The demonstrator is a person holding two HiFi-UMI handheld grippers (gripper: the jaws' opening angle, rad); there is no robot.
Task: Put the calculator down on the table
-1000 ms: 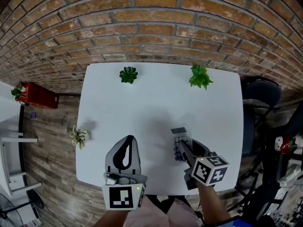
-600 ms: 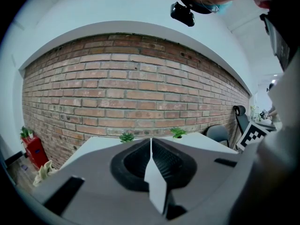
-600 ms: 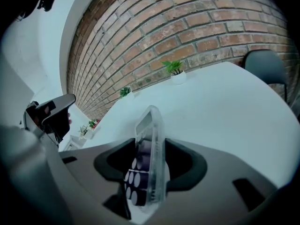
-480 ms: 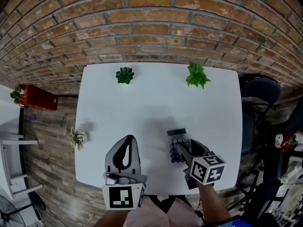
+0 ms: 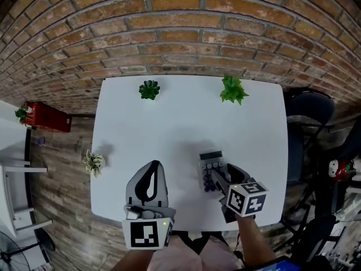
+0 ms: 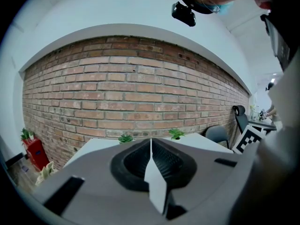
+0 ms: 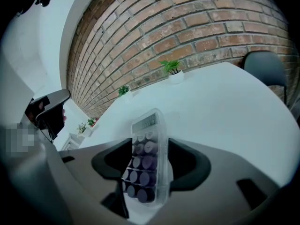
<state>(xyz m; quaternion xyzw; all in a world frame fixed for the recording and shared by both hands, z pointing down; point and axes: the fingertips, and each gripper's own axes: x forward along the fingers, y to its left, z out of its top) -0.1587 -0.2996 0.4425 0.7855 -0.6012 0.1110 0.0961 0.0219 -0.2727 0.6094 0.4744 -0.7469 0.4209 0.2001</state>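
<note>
Two right gripper [image 5: 220, 178] jaws, just opened, flank calculator [image 7: 146, 144]

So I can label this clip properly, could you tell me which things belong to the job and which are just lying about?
Job: calculator; right gripper, whose jaws have just been opening, with the calculator between them; white table.
Lying about: dark succulent; leafy green plant; pale plant by the table's left edge; dark chair.

calculator [image 5: 210, 162] | near end hidden (under right tongs [image 5: 216, 178]); display unreadable
</note>
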